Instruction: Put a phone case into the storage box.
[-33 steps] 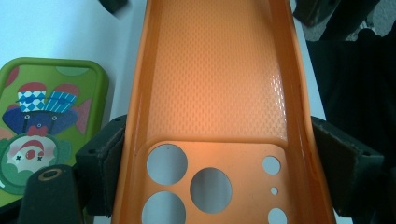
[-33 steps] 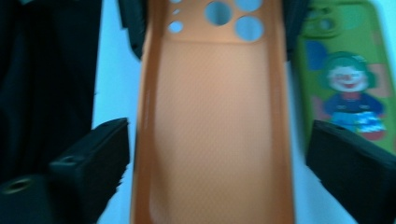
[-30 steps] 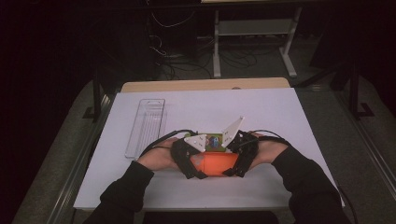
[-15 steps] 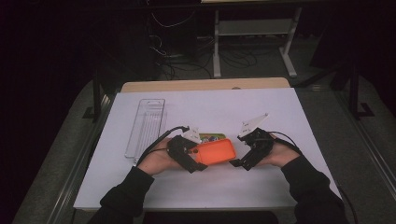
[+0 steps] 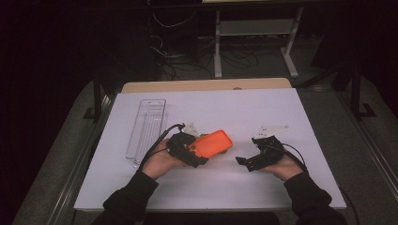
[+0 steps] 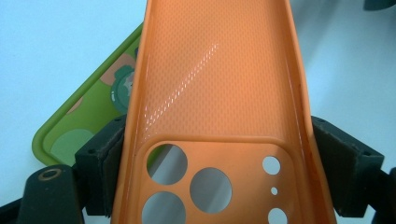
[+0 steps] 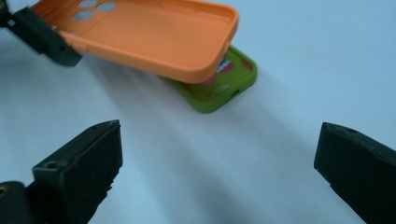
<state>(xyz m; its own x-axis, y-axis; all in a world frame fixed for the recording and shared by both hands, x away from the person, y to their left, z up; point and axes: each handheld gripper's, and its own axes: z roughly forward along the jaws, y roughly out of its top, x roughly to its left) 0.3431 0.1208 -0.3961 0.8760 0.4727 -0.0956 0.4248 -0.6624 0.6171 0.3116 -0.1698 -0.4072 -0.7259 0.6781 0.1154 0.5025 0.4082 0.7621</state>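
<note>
At the centre of the high view, the left gripper point(image 5: 199, 152) is clenched on the camera end of the soft orange silicone phone case point(image 5: 213, 143), held above the green patterned phone case point(image 7: 219, 86). The right gripper point(image 5: 244, 161), lower right, gapes empty; it should pinch the green case's free edge, clear of the orange one.

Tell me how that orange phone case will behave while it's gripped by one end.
The orange phone case is thin and hollow, so probably light. The left gripper clamps only its camera end while the rest juts out unsupported without visible sag, so it looks fairly stiff, though likely bendable. Its glossy inside may be slippery.
</note>
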